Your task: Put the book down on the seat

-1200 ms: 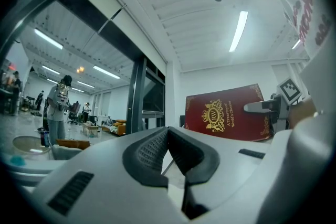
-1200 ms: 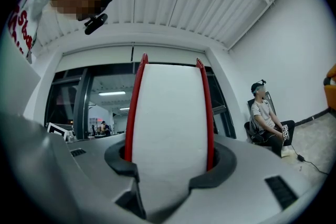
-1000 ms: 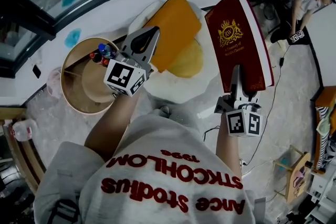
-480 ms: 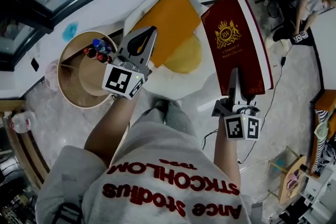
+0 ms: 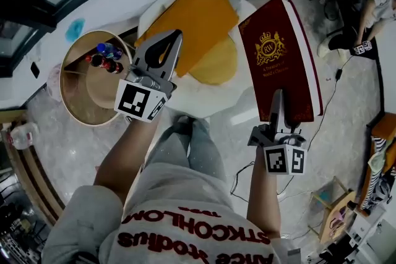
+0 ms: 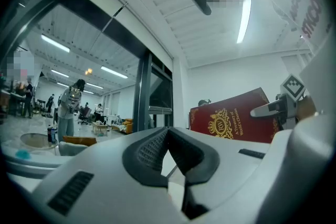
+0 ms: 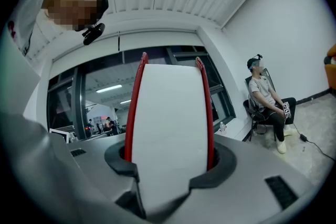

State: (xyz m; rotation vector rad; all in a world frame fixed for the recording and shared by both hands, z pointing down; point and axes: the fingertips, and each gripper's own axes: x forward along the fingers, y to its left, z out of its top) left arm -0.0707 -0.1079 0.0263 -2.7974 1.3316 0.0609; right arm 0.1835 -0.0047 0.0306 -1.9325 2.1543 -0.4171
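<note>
One red book (image 5: 281,59), one orange cushion (image 5: 192,21)

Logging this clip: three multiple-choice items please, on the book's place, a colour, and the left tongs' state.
1. Where is the book? A on the seat; B in the right tongs; C on the round table.
2. Colour of the cushion? A blue; B green; C orange.
3. The left tongs are: A shut, empty; B gripping a bottle; C open wide.
Answers: B, its lower edge sits clamped between them; C, plainly orange in the head view; A, tips meet with nothing between.
</note>
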